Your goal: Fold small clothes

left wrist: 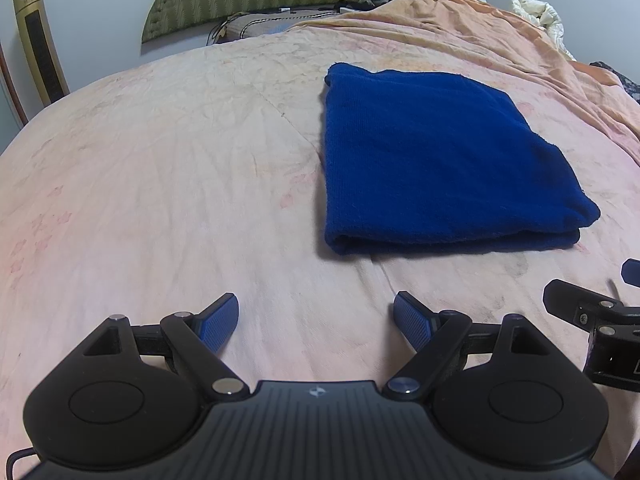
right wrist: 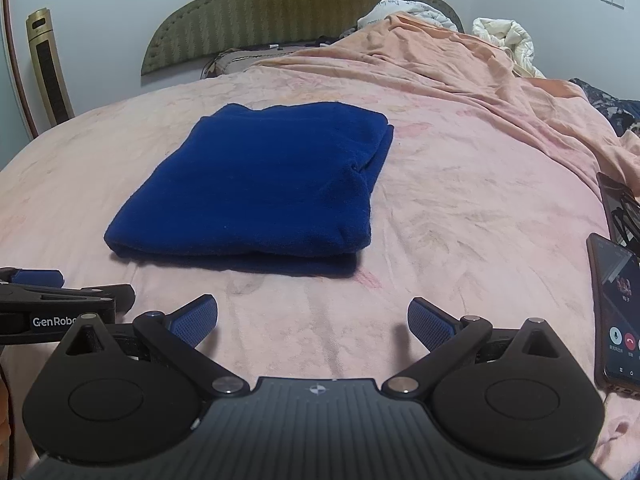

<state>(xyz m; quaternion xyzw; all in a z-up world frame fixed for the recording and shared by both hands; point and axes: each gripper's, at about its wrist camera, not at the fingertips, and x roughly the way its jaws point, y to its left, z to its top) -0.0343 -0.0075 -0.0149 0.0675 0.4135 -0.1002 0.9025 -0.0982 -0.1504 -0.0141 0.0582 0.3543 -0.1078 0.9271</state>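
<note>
Two grippers hover low over the pink bedsheet (left wrist: pixel 160 200), both with blue pads spread apart and holding nothing: the left gripper (left wrist: pixel 316 322) and the right gripper (right wrist: pixel 313 322). The folded blue cloth (right wrist: pixel 256 188) lies flat on the sheet, at about 1 o'clock from the left gripper and 11 o'clock from the right. It looks soft, thick and limp, likely light; it should sag when lifted, so the stacked near edge or a corner seems the best place to pinch. Only the right wrist view shows a lit phone (right wrist: pixel 616 312) at 3 o'clock, lying on the sheet well apart from the cloth.
</note>
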